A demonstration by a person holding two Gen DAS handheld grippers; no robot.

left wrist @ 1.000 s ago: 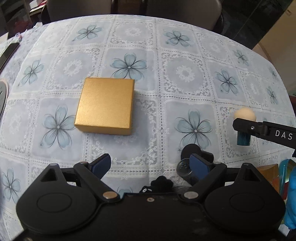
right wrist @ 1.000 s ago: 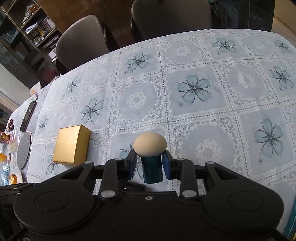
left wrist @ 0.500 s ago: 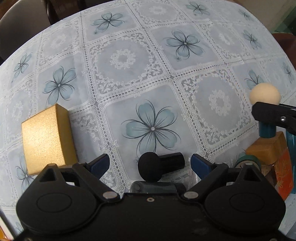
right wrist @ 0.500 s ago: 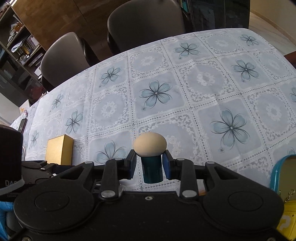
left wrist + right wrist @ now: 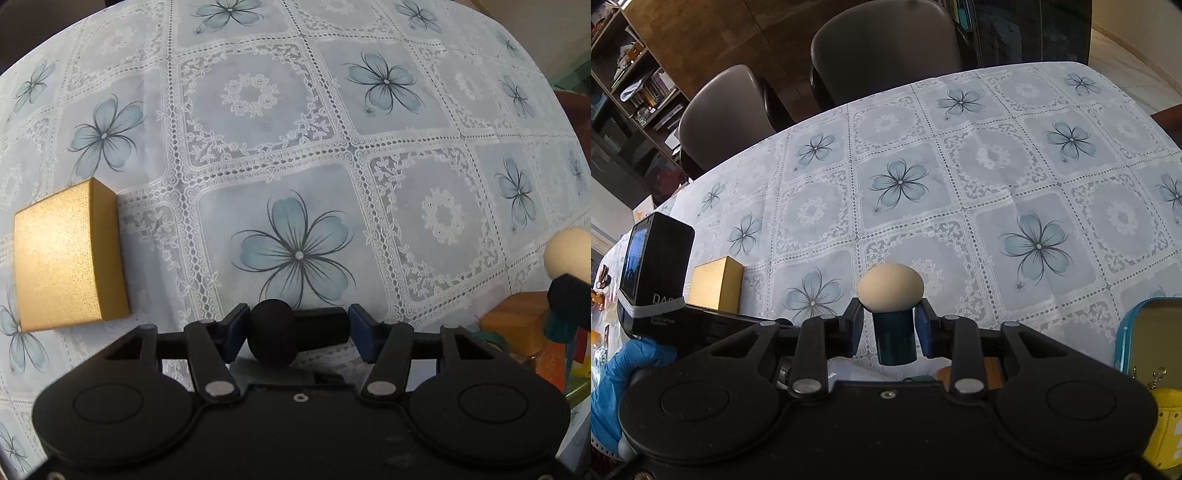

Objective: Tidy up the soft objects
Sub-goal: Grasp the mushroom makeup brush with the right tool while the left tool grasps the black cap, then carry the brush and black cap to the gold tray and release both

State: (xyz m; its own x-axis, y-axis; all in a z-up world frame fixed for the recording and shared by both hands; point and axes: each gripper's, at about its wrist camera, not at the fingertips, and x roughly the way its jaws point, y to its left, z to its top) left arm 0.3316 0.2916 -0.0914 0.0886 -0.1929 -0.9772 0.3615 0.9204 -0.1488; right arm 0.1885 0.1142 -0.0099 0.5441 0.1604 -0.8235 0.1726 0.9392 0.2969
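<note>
My left gripper (image 5: 297, 326) is shut on a black mushroom-shaped soft toy (image 5: 275, 332) that lies sideways between the blue pads, its round cap to the left and its stem to the right. My right gripper (image 5: 890, 325) is shut on the teal stem of a cream-capped mushroom toy (image 5: 890, 286) held upright above the table. That toy also shows at the right edge of the left wrist view (image 5: 567, 251). A gold box (image 5: 68, 253) sits on the floral tablecloth to the left, and shows in the right wrist view (image 5: 716, 282).
A wooden block (image 5: 517, 325) and colourful items lie at the lower right of the left wrist view. An open teal tin (image 5: 1148, 336) and a yellow plush (image 5: 1167, 424) sit at the right. Two chairs (image 5: 886, 48) stand behind the table. The left gripper's body (image 5: 655, 273) is at the left.
My left gripper's jaws have closed onto the black mushroom toy, which earlier lay loose between open fingers. The right gripper has stayed shut on the cream mushroom and shifted slightly.
</note>
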